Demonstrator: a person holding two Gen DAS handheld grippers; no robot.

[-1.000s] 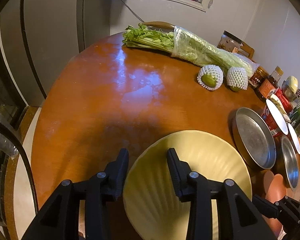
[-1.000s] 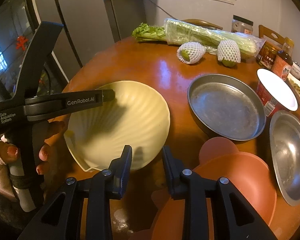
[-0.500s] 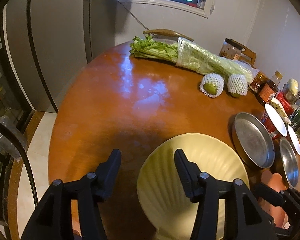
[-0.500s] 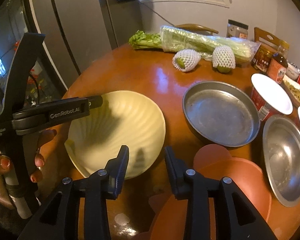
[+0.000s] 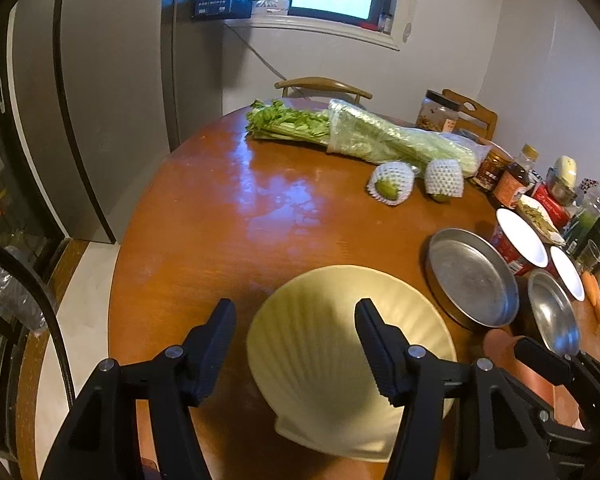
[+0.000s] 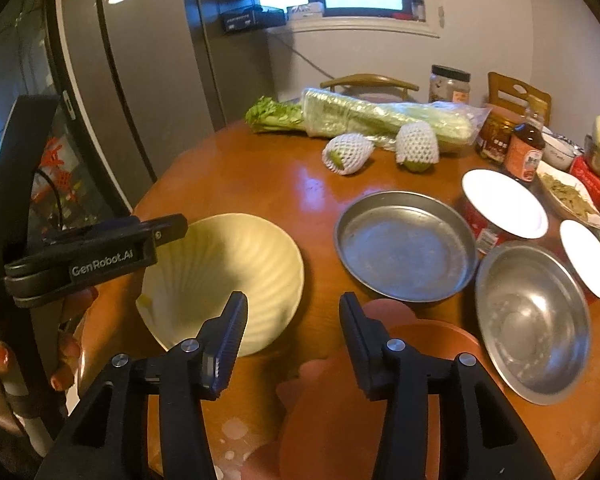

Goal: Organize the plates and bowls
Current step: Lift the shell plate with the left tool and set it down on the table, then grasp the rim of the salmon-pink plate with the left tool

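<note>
A pale yellow shell-shaped plate lies on the round wooden table. My left gripper is open and empty, raised above its near left part; it shows at the left of the right wrist view. My right gripper is open and empty, above the table between the yellow plate and an orange-pink plate at the near edge. A flat steel pan and a steel bowl lie to the right.
Bagged celery and two net-wrapped fruits lie at the far side. Two white-lidded red cups, sauce bottles and jars crowd the right edge. A fridge stands left; chairs stand behind the table.
Both grippers have lifted and pulled back from the table. Both have opened wider. The yellow plate stays on the table.
</note>
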